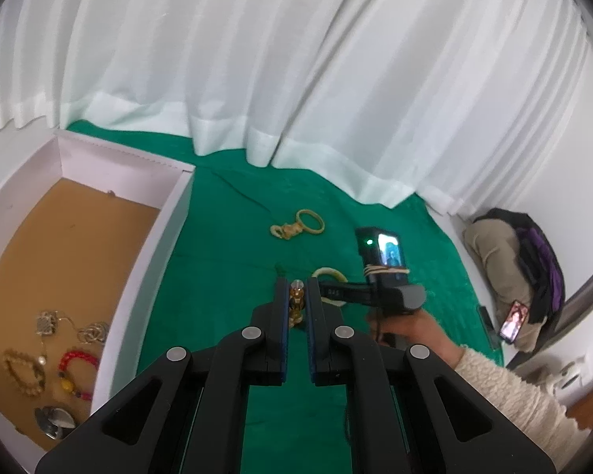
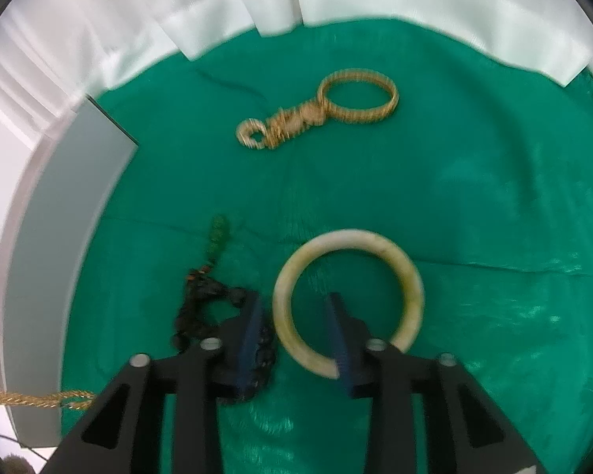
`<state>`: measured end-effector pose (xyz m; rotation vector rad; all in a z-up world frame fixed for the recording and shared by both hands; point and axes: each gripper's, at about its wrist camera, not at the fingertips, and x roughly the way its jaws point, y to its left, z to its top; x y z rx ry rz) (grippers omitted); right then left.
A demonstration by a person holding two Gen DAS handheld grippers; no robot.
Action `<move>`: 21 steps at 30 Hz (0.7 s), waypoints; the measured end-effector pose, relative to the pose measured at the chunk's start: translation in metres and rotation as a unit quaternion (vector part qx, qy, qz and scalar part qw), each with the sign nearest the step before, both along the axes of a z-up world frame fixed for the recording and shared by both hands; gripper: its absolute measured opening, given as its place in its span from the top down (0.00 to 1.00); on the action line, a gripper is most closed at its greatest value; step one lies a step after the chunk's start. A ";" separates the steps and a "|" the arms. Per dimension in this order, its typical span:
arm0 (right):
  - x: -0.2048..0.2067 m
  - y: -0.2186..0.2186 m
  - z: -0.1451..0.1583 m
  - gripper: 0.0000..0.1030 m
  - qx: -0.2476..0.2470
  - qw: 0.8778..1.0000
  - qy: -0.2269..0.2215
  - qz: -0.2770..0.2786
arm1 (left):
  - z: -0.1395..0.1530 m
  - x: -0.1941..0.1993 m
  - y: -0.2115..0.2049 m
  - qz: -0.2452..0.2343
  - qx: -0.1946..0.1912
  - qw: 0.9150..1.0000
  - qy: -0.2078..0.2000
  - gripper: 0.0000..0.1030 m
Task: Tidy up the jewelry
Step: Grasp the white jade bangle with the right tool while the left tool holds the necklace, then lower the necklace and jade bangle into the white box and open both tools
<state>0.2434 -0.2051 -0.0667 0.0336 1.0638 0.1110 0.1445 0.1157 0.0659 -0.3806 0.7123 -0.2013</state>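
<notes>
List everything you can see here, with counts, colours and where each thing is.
Box: one, white, tan floor, left.
Boxed jewellery: about six, silver, beige, red, inside box.
Gold bangle: one, far on green cloth.
Pale bangle: one, cream, near.
Dark bead strand: one, black, left of pale bangle.
Curtain: white, behind.
Left gripper: black, shut on amber beads.
Right gripper: black, open, straddling pale bangle's rim.

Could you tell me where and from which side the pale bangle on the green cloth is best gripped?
Probably from above, across the near-left arc of the pale bangle: it lies flat, so one finger goes inside the hole and one outside, pinching the band. The right gripper already straddles that arc.
</notes>
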 end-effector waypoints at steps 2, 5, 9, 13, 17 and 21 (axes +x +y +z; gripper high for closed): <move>0.001 0.002 -0.001 0.90 -0.001 1.000 0.002 0.006 | 0.005 -0.001 0.007 0.003 -0.010 1.000 -0.001 0.95; -0.011 0.000 0.016 0.91 0.004 0.999 -0.030 0.013 | 0.022 -0.007 0.021 0.006 -0.030 0.999 -0.014 0.95; -0.035 -0.001 0.060 0.90 0.051 0.995 -0.074 0.039 | 0.064 -0.025 0.052 0.022 -0.044 0.998 -0.049 0.95; -0.053 0.038 0.118 0.90 0.075 0.985 -0.125 0.092 | 0.098 -0.043 0.088 0.053 -0.040 0.995 -0.078 0.95; -0.066 0.103 0.157 0.90 0.108 0.968 -0.161 0.156 | 0.112 -0.058 0.130 0.105 -0.015 0.990 -0.089 0.95; -0.063 0.169 0.166 0.90 0.126 0.955 -0.161 0.215 | 0.093 -0.058 0.168 0.140 -0.012 0.988 -0.070 0.95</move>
